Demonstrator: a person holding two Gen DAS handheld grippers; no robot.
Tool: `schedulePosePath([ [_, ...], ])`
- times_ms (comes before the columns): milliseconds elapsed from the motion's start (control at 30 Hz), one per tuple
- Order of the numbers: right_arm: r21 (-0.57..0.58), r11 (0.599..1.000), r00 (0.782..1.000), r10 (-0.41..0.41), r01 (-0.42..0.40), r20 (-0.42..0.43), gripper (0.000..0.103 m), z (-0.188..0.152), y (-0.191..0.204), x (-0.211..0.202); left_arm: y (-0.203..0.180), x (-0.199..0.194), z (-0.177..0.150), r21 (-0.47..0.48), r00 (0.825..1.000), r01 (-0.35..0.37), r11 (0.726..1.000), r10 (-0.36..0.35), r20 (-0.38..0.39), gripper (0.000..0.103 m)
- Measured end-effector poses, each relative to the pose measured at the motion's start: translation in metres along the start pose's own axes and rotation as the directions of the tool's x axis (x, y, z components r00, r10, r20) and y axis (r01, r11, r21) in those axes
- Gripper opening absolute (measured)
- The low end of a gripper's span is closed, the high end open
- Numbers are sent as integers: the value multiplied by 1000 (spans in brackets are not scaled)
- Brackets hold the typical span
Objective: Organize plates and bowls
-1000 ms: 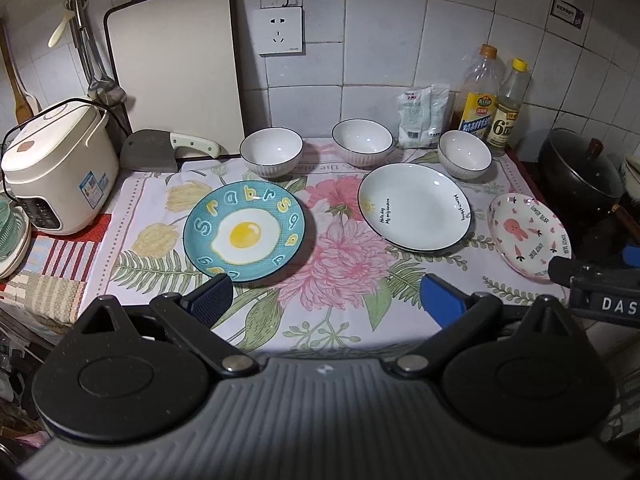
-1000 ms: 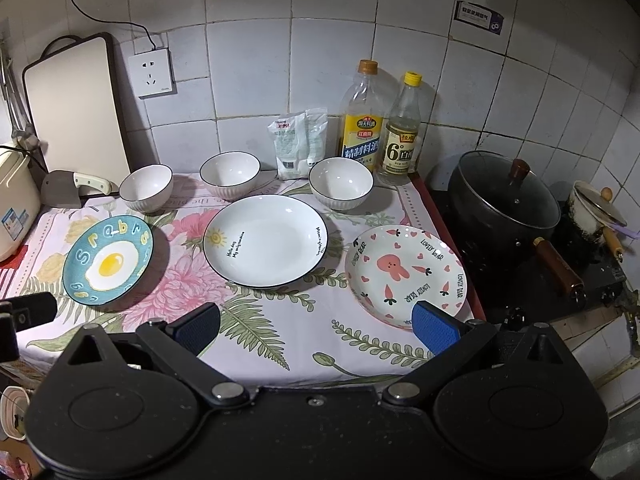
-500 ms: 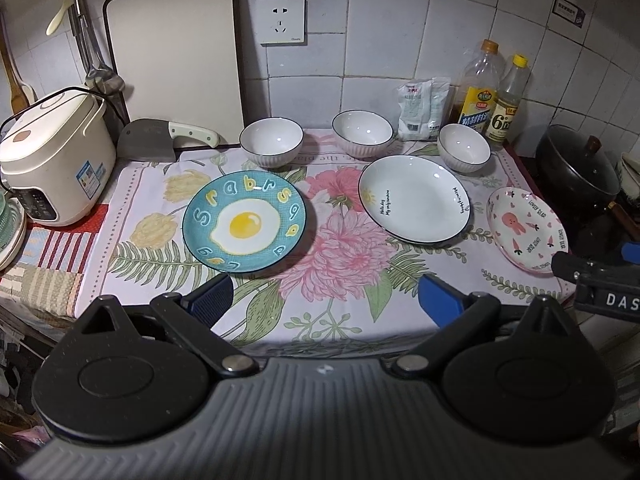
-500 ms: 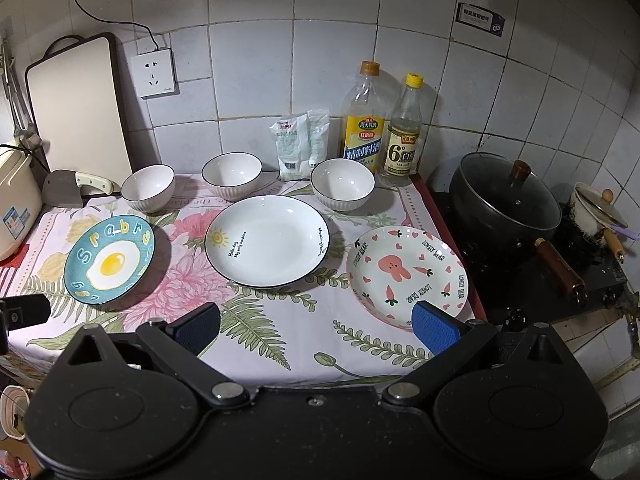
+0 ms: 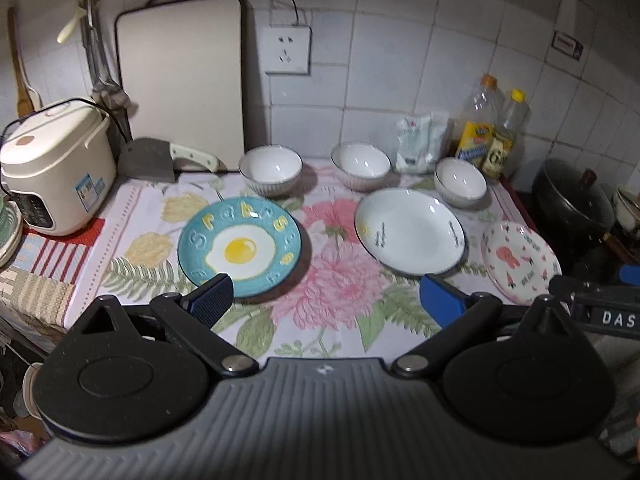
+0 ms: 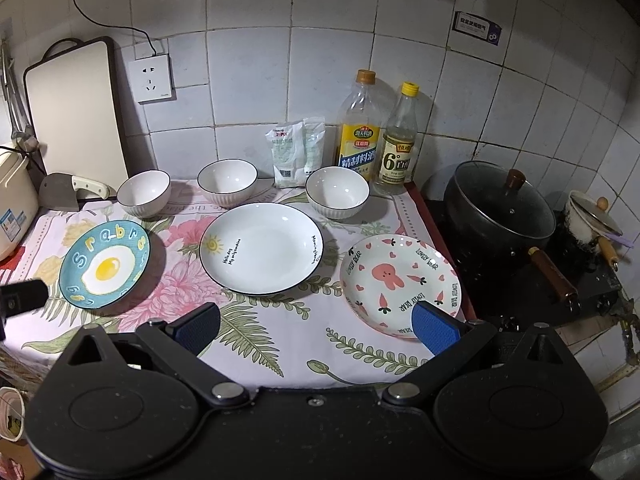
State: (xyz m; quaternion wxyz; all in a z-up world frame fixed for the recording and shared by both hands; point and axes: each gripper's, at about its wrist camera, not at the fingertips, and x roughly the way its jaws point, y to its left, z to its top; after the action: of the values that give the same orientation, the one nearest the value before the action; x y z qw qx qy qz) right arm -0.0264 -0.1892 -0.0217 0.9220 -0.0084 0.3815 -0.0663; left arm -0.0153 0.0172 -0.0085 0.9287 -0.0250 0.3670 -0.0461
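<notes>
A blue fried-egg plate (image 5: 240, 246) (image 6: 105, 264), a white plate (image 5: 410, 236) (image 6: 261, 248) and a pink rabbit plate (image 5: 520, 260) (image 6: 400, 284) lie in a row on the floral cloth. Behind them stand three white bowls: left (image 5: 270, 169) (image 6: 144, 193), middle (image 5: 361, 164) (image 6: 227, 181), right (image 5: 461, 182) (image 6: 337, 191). My left gripper (image 5: 326, 300) is open and empty, held above the cloth's front edge. My right gripper (image 6: 316, 326) is open and empty, its right fingertip in front of the pink plate.
A rice cooker (image 5: 56, 168), cleaver (image 5: 160, 158) and cutting board (image 5: 182, 80) stand at the left. Two bottles (image 6: 358, 136) and a packet (image 6: 294, 152) stand against the tiled wall. A black lidded pot (image 6: 500, 208) sits on the stove at the right.
The left gripper has drawn back and up a little, so the dishes sit lower and smaller in its view. The right gripper has barely moved. No dish has moved.
</notes>
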Motion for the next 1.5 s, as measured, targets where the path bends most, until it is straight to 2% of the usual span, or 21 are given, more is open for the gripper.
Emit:
schedulePosePath([
  [200, 4, 1000, 1000, 7, -7, -3, 103, -1, 2, 1, 0, -4, -2, 23, 999, -26, 999, 25, 44, 101],
  [433, 0, 1000, 1000, 6, -6, -1, 103, -1, 3, 2, 1, -6, -2, 28, 998, -17, 999, 16, 56, 101],
  [667, -29, 1000, 1000, 8, -7, 18, 103, 4, 10, -1, 3, -10, 7, 20, 997, 56, 998, -57, 49, 101],
  [800, -25, 999, 998, 45, -44, 33, 103, 8, 7, -7, 3, -11, 17, 27, 995, 92, 995, -92, 27, 101],
  [900, -16, 997, 994, 72, -71, 77, 102, 12, 4, -11, 4, -9, 28, 34, 993, 117, 993, -117, 0, 101],
  [1000, -39, 991, 980, 135, -131, 148, 102, 14, 0, -7, 7, 0, 39, 17, 992, 127, 992, -127, -24, 99],
  [1100, -66, 972, 946, 234, -225, 224, 102, 16, -4, 1, 6, 14, 48, 18, 992, 122, 992, -122, -34, 99],
  [1267, -67, 955, 932, 296, -288, 208, 102, 29, -6, 36, -3, 44, 61, 12, 990, 128, 992, -128, -52, 99],
  [1367, -61, 944, 925, 330, -324, 190, 96, 34, -11, 67, -14, 72, 62, 14, 993, 115, 993, -114, -37, 98],
  [1467, -25, 942, 925, 335, -336, 179, 93, 35, -18, 92, -25, 104, 58, -38, 995, 93, 995, -94, -28, 98],
  [1500, -18, 937, 917, 346, -350, 196, 93, 35, -21, 96, -27, 115, 56, -65, 995, 91, 994, -93, -33, 98],
])
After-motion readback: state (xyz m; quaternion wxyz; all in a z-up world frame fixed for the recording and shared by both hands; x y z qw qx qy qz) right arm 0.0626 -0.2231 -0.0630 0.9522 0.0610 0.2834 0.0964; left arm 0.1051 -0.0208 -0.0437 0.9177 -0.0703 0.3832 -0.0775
